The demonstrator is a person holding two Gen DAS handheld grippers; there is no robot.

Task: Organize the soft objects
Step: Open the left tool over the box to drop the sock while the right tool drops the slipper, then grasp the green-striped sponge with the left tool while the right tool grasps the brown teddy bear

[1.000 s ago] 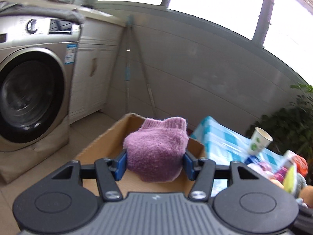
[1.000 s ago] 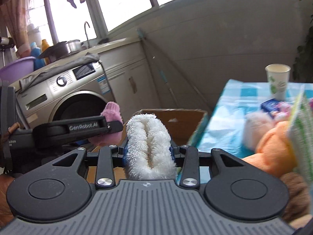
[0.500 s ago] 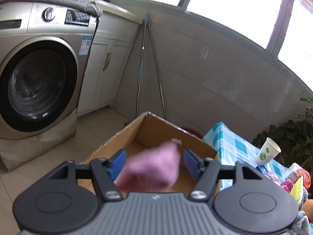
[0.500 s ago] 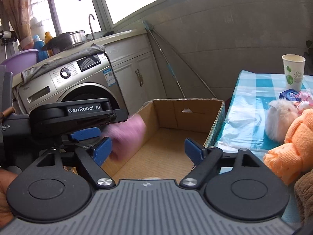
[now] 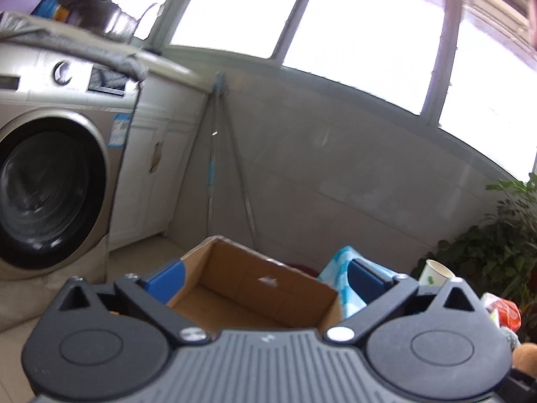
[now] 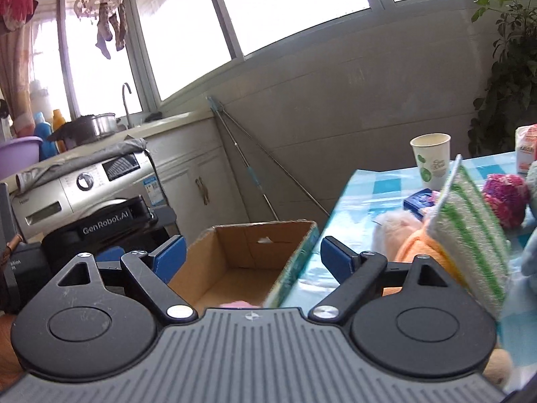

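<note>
An open cardboard box (image 5: 255, 288) stands on the floor beside the table; it also shows in the right wrist view (image 6: 248, 255). My left gripper (image 5: 265, 277) is open and empty above the box's near side. My right gripper (image 6: 253, 257) is open and empty above the box. A bit of the pink knitted item (image 6: 238, 303) lies on the box floor. Soft things lie on the table: an orange plush (image 6: 419, 248), a green-striped white cloth (image 6: 470, 231), a magenta yarn ball (image 6: 505, 198). The left gripper body (image 6: 100, 225) shows at the right wrist view's left.
A washing machine (image 5: 50, 168) stands left of the box. The table has a blue checked cloth (image 6: 376, 184) with a paper cup (image 6: 431, 161) on it. A mop handle (image 6: 255, 171) leans on the wall behind the box. Potted plants (image 5: 496, 235) stand at the right.
Both grippers opened and let go: the pink knitted item and the white fluffy item dropped into the box. Both grippers then rose and tilted up.
</note>
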